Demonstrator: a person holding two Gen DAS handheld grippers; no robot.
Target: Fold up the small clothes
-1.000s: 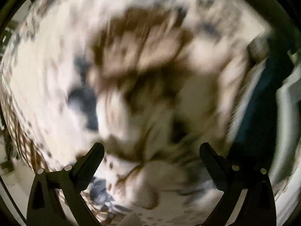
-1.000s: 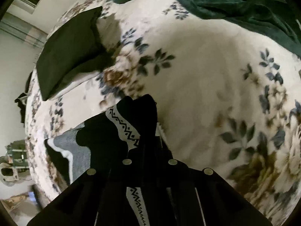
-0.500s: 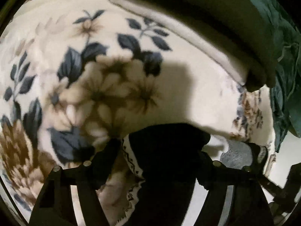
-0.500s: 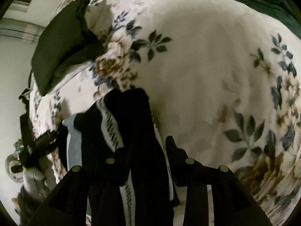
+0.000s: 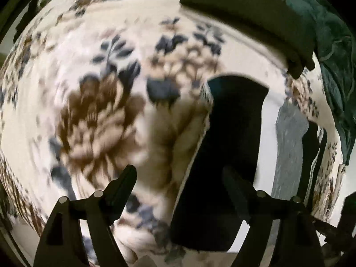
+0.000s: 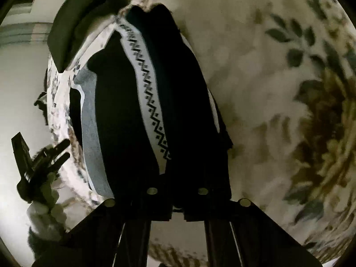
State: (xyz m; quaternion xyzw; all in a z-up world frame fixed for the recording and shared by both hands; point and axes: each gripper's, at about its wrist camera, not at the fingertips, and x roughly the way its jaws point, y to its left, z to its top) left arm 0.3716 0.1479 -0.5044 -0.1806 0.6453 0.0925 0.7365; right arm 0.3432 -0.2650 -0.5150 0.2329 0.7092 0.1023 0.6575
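Observation:
A small black garment (image 6: 178,93) with a white zigzag band (image 6: 149,98) and a grey part (image 6: 93,133) lies on the floral bedspread (image 6: 278,89). My right gripper (image 6: 176,191) is shut on the near end of the black garment. In the left wrist view the same black garment (image 5: 227,138) lies right of centre, with the grey part (image 5: 289,146) beside it. My left gripper (image 5: 180,178) is open and empty, above the bedspread (image 5: 89,89), its right finger (image 5: 235,184) over the garment's near end.
A dark pillow (image 5: 249,15) lies at the head of the bed, also in the right wrist view (image 6: 75,22). A green blanket (image 5: 336,66) is bunched at the far right. The bed's edge and the left gripper (image 6: 42,162) show at the lower left.
My right gripper opened and has shut again on the black garment, which now lies stretched out. My left gripper has drawn back and left, away from the garment's end.

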